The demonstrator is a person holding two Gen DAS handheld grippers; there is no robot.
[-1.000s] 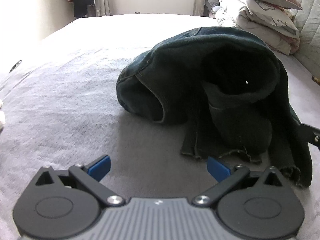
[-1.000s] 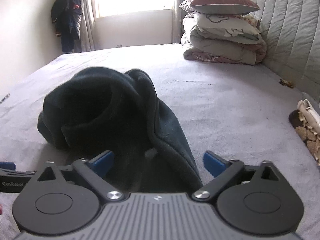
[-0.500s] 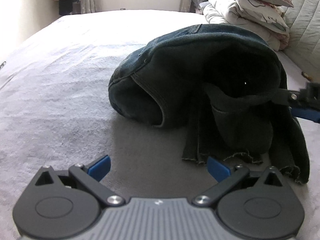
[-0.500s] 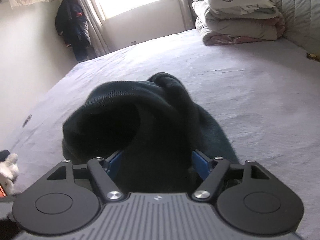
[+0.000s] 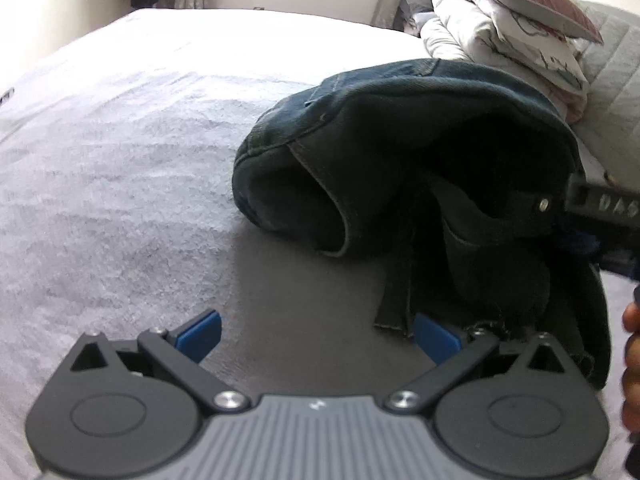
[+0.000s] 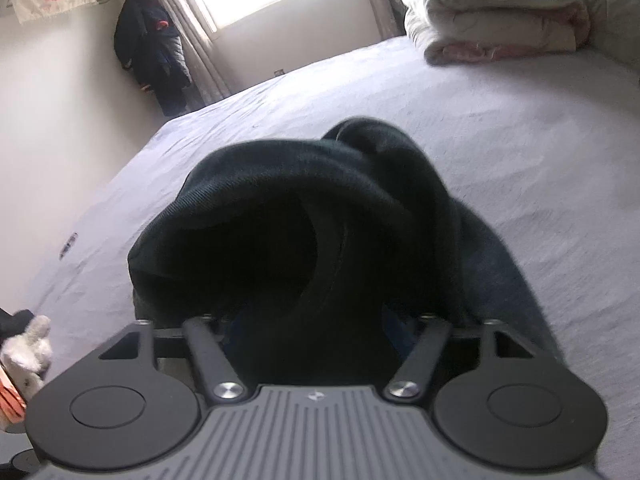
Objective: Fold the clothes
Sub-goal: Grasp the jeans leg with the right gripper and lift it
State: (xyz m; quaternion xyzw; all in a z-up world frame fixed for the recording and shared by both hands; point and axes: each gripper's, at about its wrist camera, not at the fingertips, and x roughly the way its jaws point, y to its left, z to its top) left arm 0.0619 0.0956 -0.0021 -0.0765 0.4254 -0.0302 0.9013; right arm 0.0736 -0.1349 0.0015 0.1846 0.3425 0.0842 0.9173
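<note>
your right gripper (image 6: 316, 320) has just been closing, with a fold of the dark jeans (image 5: 420, 168) between its pads. your left gripper (image 5: 316, 332) hangs spread and empty just beside their frayed hem. the jeans sit bunched on the bed (image 5: 120, 168).

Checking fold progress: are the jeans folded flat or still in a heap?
Heaped, not folded. The jeans bulge up off the bed in a rumpled mound, frayed hems trailing loose in the left wrist view.

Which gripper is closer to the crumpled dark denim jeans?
Right. The right gripper has just been closing around a fold of the crumpled dark denim jeans. The left gripper is open, beside their frayed hem.
</note>
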